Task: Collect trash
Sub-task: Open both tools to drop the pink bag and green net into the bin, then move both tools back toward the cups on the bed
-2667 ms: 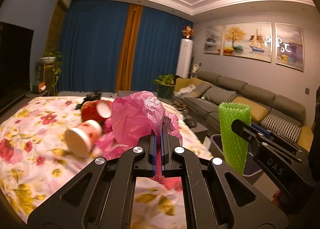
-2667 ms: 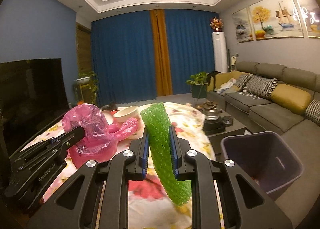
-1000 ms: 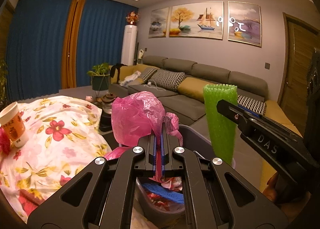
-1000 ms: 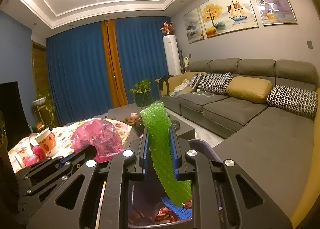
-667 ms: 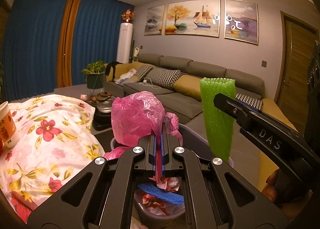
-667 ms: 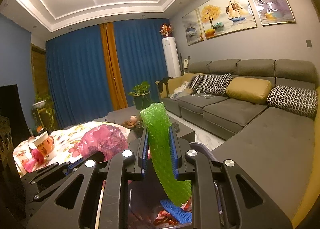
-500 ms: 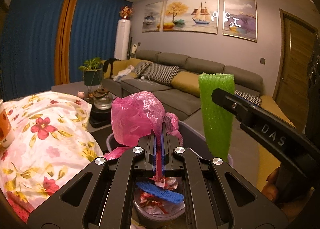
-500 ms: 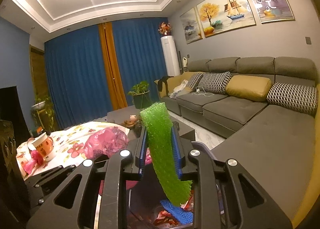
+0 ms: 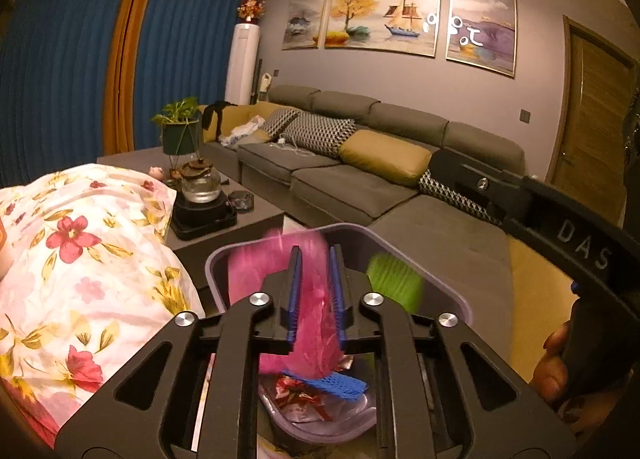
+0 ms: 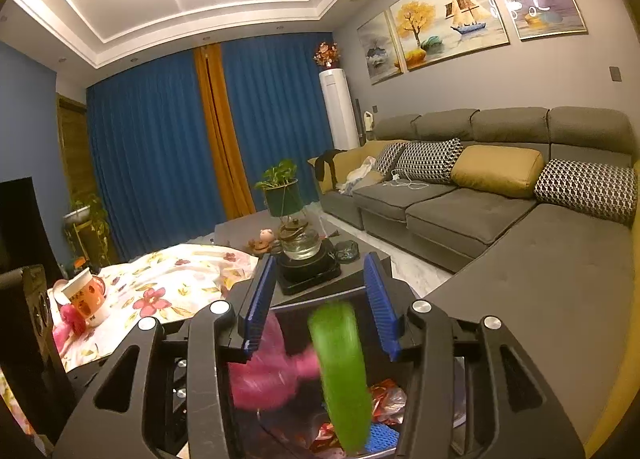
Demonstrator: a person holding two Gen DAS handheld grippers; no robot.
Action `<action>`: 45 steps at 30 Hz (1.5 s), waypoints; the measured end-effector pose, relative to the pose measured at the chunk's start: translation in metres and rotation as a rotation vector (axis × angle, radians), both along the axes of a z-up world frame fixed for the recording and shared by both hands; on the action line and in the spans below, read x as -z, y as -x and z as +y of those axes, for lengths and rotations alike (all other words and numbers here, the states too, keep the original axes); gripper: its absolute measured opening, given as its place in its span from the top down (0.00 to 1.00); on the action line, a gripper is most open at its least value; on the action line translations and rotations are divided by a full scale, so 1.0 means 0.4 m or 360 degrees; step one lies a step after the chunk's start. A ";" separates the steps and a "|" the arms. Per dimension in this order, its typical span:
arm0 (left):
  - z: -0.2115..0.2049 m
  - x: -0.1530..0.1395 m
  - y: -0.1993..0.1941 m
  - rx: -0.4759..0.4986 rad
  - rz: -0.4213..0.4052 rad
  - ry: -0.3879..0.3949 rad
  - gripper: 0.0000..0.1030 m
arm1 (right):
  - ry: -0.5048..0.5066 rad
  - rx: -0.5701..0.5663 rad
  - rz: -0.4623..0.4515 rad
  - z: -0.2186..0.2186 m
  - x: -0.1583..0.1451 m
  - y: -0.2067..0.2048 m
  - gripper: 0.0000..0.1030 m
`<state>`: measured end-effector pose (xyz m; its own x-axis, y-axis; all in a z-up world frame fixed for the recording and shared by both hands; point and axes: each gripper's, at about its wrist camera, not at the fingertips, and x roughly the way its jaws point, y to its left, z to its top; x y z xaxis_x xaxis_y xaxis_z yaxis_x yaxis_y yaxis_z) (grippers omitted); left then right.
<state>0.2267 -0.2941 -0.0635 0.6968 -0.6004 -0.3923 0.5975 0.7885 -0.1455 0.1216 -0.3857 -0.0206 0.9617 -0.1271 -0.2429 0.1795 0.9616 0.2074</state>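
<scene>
The bin (image 9: pixel 452 305) sits directly below both grippers. The right gripper (image 10: pixel 322 299) is spreading, clear of the green foam sleeve (image 10: pixel 344 371), which points lengthwise down into the bin. The left gripper (image 9: pixel 314 291) is parting too; the pink bag (image 9: pixel 312 319) hangs between its pads, contact unclear.

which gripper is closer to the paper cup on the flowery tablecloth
Left. The left gripper hangs over the bin, right beside the tablecloth where the paper cup stands; the right gripper is on its far side.
</scene>
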 end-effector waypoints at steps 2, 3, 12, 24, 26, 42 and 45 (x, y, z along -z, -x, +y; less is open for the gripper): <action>0.002 0.006 -0.003 -0.0012 0.0010 -0.0001 0.73 | -0.0005 0.0003 0.0001 -0.001 0.001 0.000 0.54; 0.005 0.007 -0.003 -0.0020 0.0011 0.0003 0.67 | -0.0012 0.0004 0.0004 -0.002 0.002 0.001 0.54; 0.070 -0.003 0.020 -0.0187 -0.0021 0.0040 0.27 | -0.0003 0.0014 0.0014 0.009 0.002 0.006 0.46; 0.195 -0.046 0.059 -0.0373 -0.0025 0.0071 0.13 | 0.0007 0.0036 0.0031 0.050 0.002 0.027 0.23; 0.215 -0.055 0.069 -0.0402 -0.0033 0.0074 0.11 | 0.0005 0.0042 0.0038 0.062 0.003 0.031 0.18; 0.416 -0.097 0.142 -0.0616 -0.0052 0.0043 0.07 | 0.0013 -0.0003 0.0091 0.190 0.005 0.068 0.15; 0.443 -0.105 0.159 -0.0640 -0.0061 0.0040 0.07 | 0.0020 -0.0034 0.0090 0.222 0.002 0.073 0.15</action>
<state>0.1630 -0.1169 -0.0215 0.8919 -0.2858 -0.3504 0.2473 0.9571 -0.1512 0.0923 -0.2971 -0.0216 0.9490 -0.1102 -0.2954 0.1701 0.9678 0.1854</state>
